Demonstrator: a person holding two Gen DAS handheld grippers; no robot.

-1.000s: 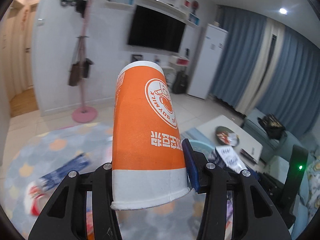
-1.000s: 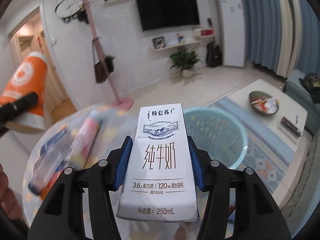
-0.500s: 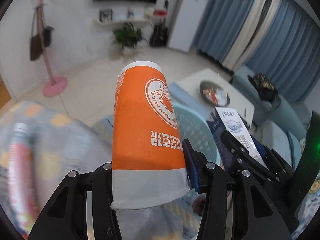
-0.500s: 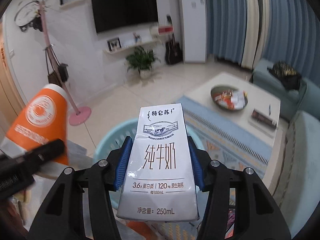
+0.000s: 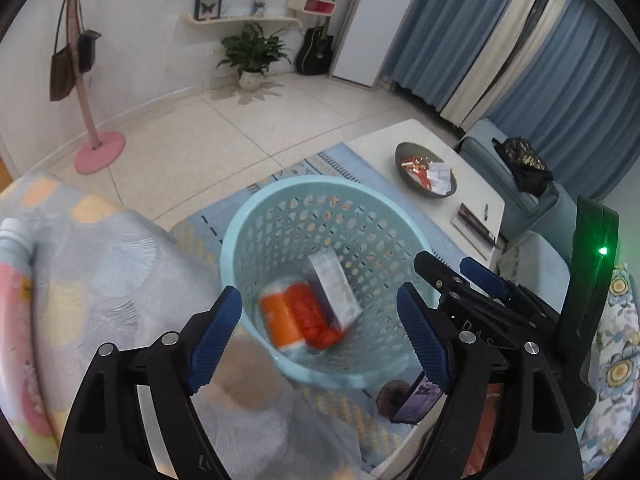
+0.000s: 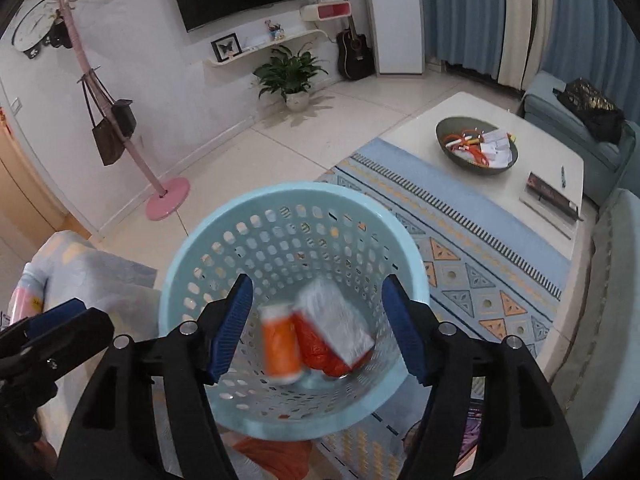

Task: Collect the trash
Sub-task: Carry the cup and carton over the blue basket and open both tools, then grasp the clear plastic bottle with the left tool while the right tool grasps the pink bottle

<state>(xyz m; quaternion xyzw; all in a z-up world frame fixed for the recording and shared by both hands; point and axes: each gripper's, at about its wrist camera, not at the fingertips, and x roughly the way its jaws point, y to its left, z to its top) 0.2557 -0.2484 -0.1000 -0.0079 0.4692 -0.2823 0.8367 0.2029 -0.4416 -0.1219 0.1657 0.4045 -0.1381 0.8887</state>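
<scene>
Orange paper cup [image 6: 280,346] and white milk carton [image 6: 340,326] lie blurred inside the pale blue perforated basket [image 6: 224,236]; their print cannot be read. Left tongs [image 5: 320,334] and right tongs [image 6: 318,328] both hang above it, jaws spread apart and holding nothing

A second ago our left tongs [image 5: 320,332] clamped the orange cup [image 5: 280,322] and our right tongs [image 6: 318,326] the milk carton [image 6: 340,326]; now both tongs gape empty, and cup and carton lie blurred, side by side, in the bottom of the blue basket [image 6: 224,224], which both cameras have swung down onto
</scene>
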